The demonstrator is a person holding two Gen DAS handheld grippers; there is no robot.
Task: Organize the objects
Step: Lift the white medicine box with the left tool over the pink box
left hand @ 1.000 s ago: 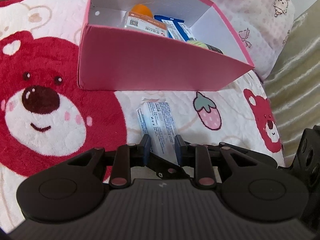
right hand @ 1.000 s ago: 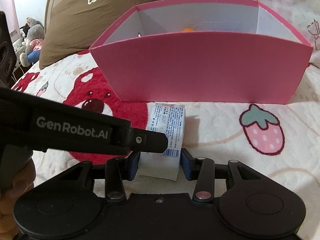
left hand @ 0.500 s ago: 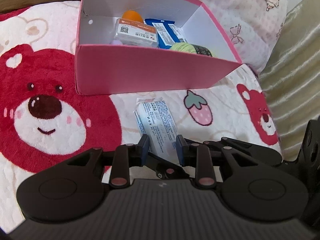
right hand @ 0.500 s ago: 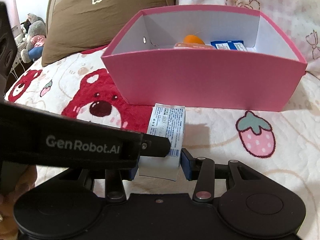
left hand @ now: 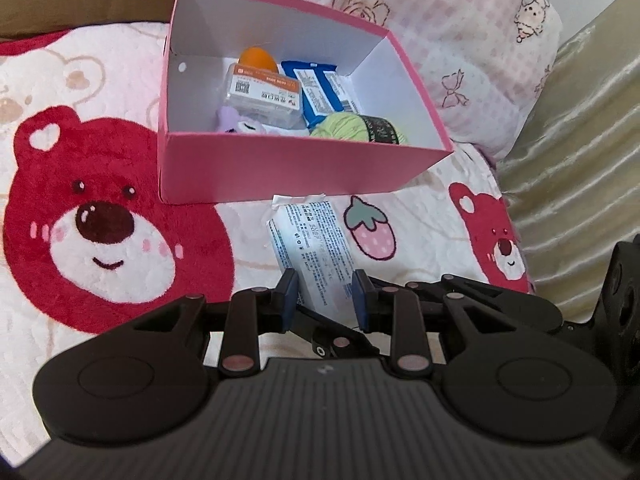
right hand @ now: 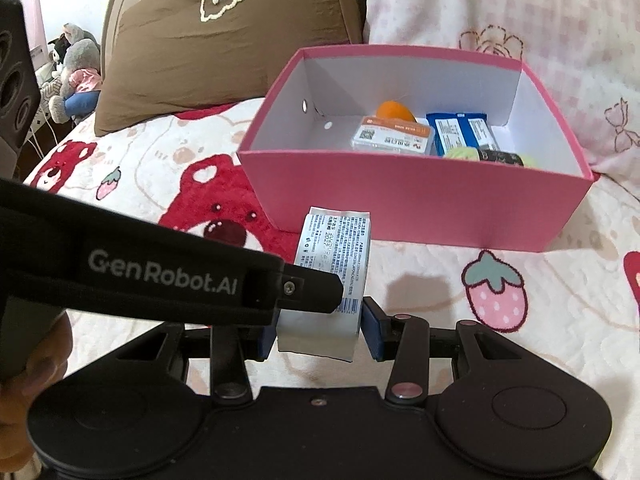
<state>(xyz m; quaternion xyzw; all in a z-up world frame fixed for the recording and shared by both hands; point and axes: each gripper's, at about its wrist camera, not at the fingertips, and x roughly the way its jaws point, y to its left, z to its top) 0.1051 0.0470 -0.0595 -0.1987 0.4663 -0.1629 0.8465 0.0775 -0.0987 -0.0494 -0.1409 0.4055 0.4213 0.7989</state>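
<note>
One flat white packet with fine blue print (right hand: 332, 276) is the thing in hand: you hold it off the bear-and-strawberry blanket (left hand: 120, 240), just short of the near wall of the open pink cardboard box (right hand: 420, 208). Both grippers are on it. Right gripper (right hand: 316, 336): blue pads pressed on the packet's two long edges at its near end. Left gripper (left hand: 324, 304): jaws nearly closed and, as far as the left view shows, clamped on the same packet from the other side, its black finger lying across the label.

Risks, as I judge them:
- Packet is limp; its free far end could catch the box's near wall if you carry it forward too low.
- Two grips on one soft thing; letting go unevenly may twist it or drop it outside the box.
- Contents sit crowded toward the box's right side, so a drop there could land on top and slide.

Count in the box: one orange ball (left hand: 258, 58), one clear labelled case (left hand: 264, 96), one blue wrapper (left hand: 316, 92), one green yarn skein with a dark band (left hand: 360, 130), one small lilac item (left hand: 236, 122). Brown pillow (right hand: 224, 40): one.
</note>
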